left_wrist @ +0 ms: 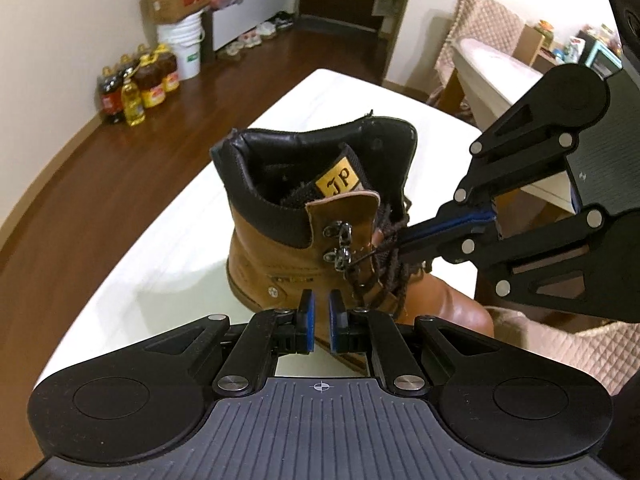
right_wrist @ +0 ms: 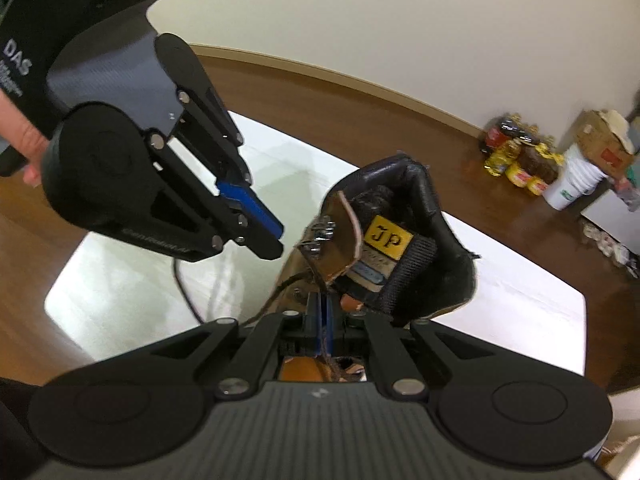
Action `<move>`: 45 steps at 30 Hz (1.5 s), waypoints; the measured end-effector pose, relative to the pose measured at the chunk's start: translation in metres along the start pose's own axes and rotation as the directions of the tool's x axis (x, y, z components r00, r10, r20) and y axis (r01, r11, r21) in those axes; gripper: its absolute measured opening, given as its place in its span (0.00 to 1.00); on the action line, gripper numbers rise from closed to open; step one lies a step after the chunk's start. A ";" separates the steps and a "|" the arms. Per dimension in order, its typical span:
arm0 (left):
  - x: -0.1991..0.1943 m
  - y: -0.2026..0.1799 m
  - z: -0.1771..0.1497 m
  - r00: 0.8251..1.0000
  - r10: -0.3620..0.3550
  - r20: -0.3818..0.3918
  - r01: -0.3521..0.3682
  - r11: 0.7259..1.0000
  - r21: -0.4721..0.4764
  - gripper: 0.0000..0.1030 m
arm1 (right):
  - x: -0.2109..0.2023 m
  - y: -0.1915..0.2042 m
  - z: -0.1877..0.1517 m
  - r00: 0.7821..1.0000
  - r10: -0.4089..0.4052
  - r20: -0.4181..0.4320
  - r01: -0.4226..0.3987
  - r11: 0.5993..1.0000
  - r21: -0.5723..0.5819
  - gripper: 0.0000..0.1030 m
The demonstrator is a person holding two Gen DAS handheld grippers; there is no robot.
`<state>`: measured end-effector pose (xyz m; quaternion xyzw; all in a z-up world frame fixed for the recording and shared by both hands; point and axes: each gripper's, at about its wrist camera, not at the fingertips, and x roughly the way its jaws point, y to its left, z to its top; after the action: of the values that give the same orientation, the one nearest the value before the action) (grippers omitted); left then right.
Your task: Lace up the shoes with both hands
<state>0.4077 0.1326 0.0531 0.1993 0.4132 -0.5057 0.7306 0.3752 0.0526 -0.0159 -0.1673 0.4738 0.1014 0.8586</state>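
Boot (left_wrist: 280, 216) upright on white surface (left_wrist: 160, 264). Lower eyelets laced; top hooks (left_wrist: 338, 242) bare. Right gripper (left_wrist: 404, 240) fingers pinch lace (left_wrist: 394, 236) at boot front; left gripper (left_wrist: 321, 312) fingers narrow gap, holding nothing.

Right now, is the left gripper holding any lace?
No: the left gripper is open with nothing between its pads, beside the boot.

"JP" on boot tongue label (left_wrist: 337, 182), "DAS" on left hand-held gripper (right_wrist: 276, 236)
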 end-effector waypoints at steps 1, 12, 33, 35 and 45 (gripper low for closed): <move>0.000 0.001 0.001 1.000 -0.006 0.004 0.006 1.000 0.009 0.06 | 0.002 0.001 0.002 1.000 -0.006 -0.005 0.006 1.000 0.003 0.03; 0.002 0.006 0.004 0.998 -0.060 0.021 0.057 0.989 0.133 0.06 | 0.003 0.014 0.010 0.998 -0.043 -0.047 0.045 0.998 0.048 0.03; 0.018 0.008 0.011 0.995 -0.099 0.012 0.090 0.940 0.329 0.06 | 0.004 0.023 0.022 0.998 0.028 -0.058 -0.023 0.996 0.082 0.03; 0.019 0.009 0.011 0.995 -0.100 0.015 0.089 0.940 0.329 0.06 | 0.003 0.023 0.022 0.998 0.034 -0.058 -0.029 0.996 0.089 0.03; 0.022 0.008 0.012 0.996 -0.089 0.016 0.076 0.921 0.383 0.06 | 0.006 0.014 0.023 0.998 -0.031 -0.050 0.035 0.996 0.082 0.03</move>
<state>0.4230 0.1148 0.0418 0.3117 0.3027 -0.6099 0.6627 0.3912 0.0747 -0.0124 -0.1417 0.4955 0.0632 0.8546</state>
